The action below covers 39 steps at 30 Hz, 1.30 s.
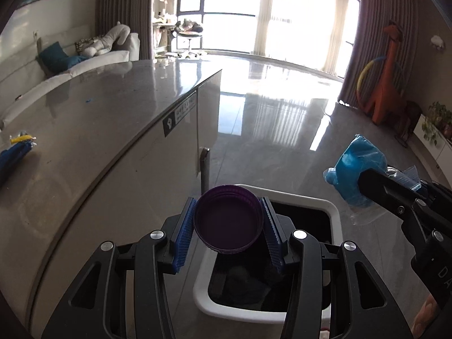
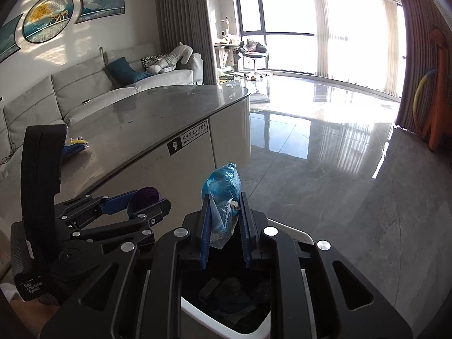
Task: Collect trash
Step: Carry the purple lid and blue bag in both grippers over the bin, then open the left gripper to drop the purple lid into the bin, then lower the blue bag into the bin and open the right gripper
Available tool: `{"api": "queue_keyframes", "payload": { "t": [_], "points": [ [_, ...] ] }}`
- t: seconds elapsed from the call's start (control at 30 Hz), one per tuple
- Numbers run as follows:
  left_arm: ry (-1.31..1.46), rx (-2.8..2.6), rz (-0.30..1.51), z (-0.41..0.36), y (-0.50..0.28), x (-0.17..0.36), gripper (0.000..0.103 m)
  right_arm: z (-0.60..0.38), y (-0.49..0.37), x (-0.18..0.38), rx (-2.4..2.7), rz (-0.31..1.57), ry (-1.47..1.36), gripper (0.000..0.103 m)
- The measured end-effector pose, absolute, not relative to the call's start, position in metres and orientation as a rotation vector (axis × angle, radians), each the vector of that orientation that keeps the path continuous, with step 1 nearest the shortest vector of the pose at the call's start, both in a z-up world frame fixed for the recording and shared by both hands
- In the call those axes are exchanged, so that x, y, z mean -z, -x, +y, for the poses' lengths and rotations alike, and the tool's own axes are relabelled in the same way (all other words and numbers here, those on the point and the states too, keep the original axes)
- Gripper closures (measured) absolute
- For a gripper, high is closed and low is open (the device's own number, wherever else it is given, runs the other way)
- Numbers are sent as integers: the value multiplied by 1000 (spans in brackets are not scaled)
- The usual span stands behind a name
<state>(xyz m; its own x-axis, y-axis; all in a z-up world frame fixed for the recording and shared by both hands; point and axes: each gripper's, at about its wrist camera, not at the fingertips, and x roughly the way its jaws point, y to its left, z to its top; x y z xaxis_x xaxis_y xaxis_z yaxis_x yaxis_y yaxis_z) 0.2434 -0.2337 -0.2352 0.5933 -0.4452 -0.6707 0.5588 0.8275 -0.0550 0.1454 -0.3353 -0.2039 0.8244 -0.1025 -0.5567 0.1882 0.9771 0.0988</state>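
Note:
My left gripper (image 1: 228, 217) is shut on a purple bottle cap (image 1: 228, 223), held above the open white trash bin (image 1: 333, 212) with its black liner. My right gripper (image 2: 224, 223) is shut on a crumpled blue plastic wrapper (image 2: 223, 189), also above the bin (image 2: 299, 234). The wrapper shows in the left wrist view (image 1: 358, 169) at the right, and the cap in the right wrist view (image 2: 145, 197) at the left. Some trash lies dark inside the bin. A blue and yellow wrapper (image 1: 17, 149) lies on the grey table (image 1: 99, 118) at the left.
The table's rounded edge runs just left of the bin. A shiny tiled floor (image 2: 325, 155) stretches ahead to the windows. A grey sofa (image 2: 84, 87) stands behind the table. An orange giraffe toy (image 1: 387, 84) stands at the right wall.

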Motion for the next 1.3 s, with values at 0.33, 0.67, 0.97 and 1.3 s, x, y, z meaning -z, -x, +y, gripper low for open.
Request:
{"api": "queue_keyframes", "payload": {
  "t": [0.33,0.67,0.97,1.3],
  "points": [
    [-243,661,818,-255,-247,260,32,-354,-146,223,191,634,-157,83],
    [-217,596,857,-251,-253,257,5,-356,-150,225,198,660,-163,83],
    [-150,460,748,-214,-252,219,5,-348,-159,234,163,693,-178,83],
    [-104,389,730,-185,-258,202,5,-330,-174,245,194,725,-125,5]
  ]
}}
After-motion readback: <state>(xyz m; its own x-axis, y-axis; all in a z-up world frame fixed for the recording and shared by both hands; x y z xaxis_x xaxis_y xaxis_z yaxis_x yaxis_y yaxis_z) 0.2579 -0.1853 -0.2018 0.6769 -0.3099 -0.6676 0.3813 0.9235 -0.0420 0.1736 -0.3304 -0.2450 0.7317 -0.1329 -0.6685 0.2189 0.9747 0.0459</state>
